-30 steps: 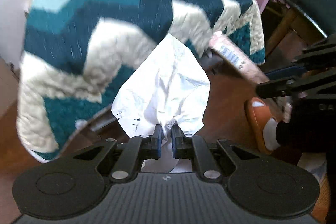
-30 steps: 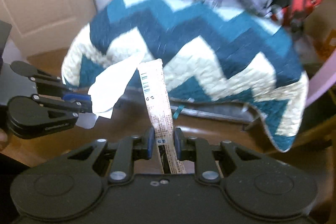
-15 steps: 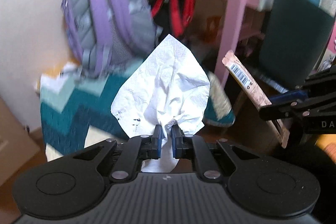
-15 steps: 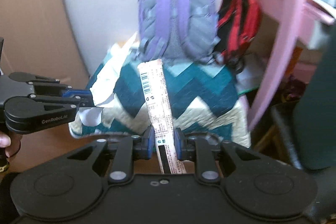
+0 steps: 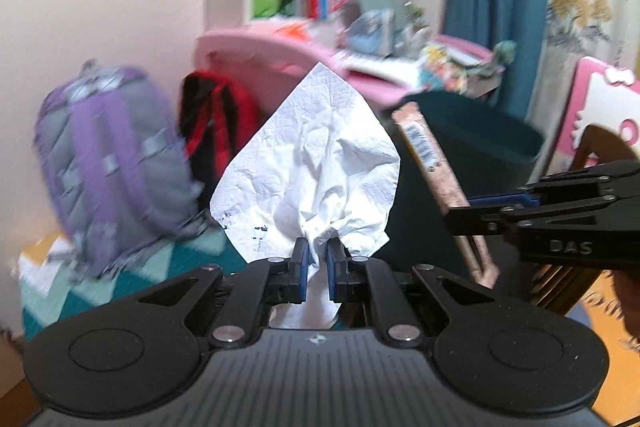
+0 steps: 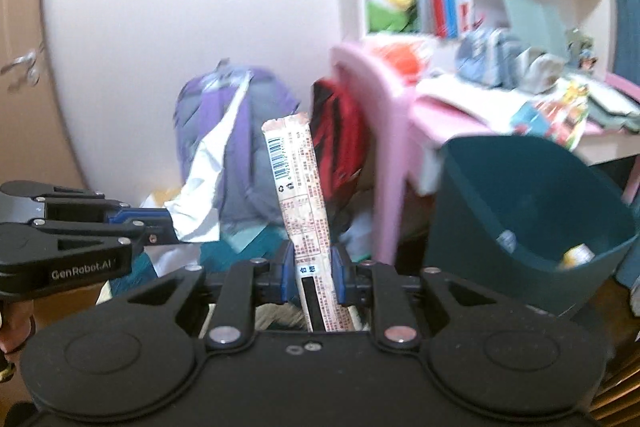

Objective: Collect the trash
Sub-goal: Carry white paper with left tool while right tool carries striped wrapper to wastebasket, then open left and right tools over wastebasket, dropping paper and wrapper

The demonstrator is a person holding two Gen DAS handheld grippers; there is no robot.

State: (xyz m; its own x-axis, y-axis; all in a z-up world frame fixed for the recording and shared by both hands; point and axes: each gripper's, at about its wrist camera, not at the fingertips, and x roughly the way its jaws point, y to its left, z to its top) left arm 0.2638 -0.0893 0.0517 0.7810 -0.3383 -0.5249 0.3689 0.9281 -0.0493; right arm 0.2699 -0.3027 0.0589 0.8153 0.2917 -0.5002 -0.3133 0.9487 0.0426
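Two grippers are in view, and each carries one piece of trash. The left gripper (image 5: 317,254) is clenched on a crumpled white paper tissue (image 5: 316,171). The tissue is bunched to a narrow neck between the blue pads and fans upward into a wide, pointed leaf shape. Its surface is creased and finely embossed, with a few small dark specks along the lower left edge, and a short tail hangs below the pads. In the right wrist view the same tissue (image 6: 204,203) sticks out sideways from the left gripper (image 6: 170,225), looking silvery in the shade.

The right gripper (image 6: 311,261) is clamped on one long, flat snack wrapper in pinkish beige with fine print (image 6: 298,195). It is held near its lower end and stands nearly upright, leaning slightly left at the top. A black barcode sits near the upper left edge, with a black strip at the bottom. From the left wrist view the wrapper (image 5: 430,155) slants up to the left from the right gripper (image 5: 460,213).

Behind, from left to right, stand one purple and grey backpack (image 6: 224,131), one red and black bag (image 6: 340,131) hanging by it, one pink plastic desk (image 6: 384,131) piled with papers, and one dark teal plastic waste bin (image 6: 520,211). Two small items lie at the bin's bottom, too blurred to name. Both pieces of trash are in the air, held short of the bin.
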